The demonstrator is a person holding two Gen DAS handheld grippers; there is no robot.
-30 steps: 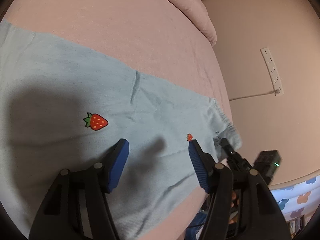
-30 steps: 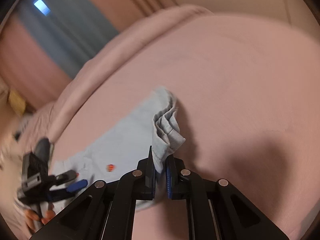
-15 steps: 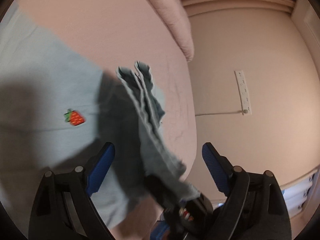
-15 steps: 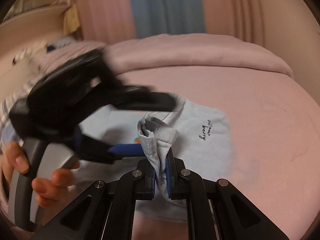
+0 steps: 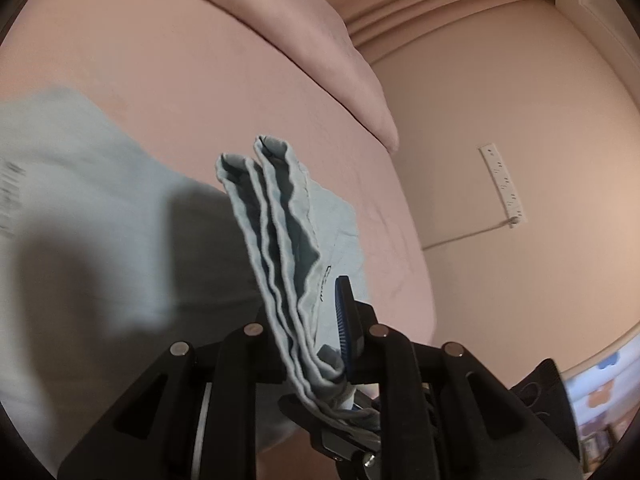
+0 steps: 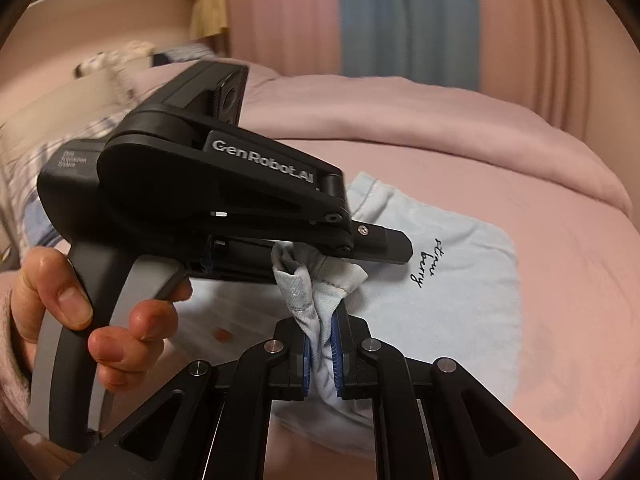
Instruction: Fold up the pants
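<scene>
1. A pink bed (image 6: 520, 208) fills both views, with curtains (image 6: 408, 20) behind.
2. Light-blue pants (image 6: 460, 292) lie on it, their bunched hem lifted.
3. The right gripper (image 6: 322, 354) clamps that hem.
4. The left gripper (image 5: 316, 328) is closing on the same hem.

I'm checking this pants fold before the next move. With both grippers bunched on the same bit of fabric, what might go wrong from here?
1. The left gripper is closing on the thick pleated hem of the pants; layers might slip out unevenly.
2. The right gripper pinches the same bunch right below it, so pulling apart could drag or twist the fold.
3. The rest lies loose on the pink bed; lifting may wrinkle it.
</scene>
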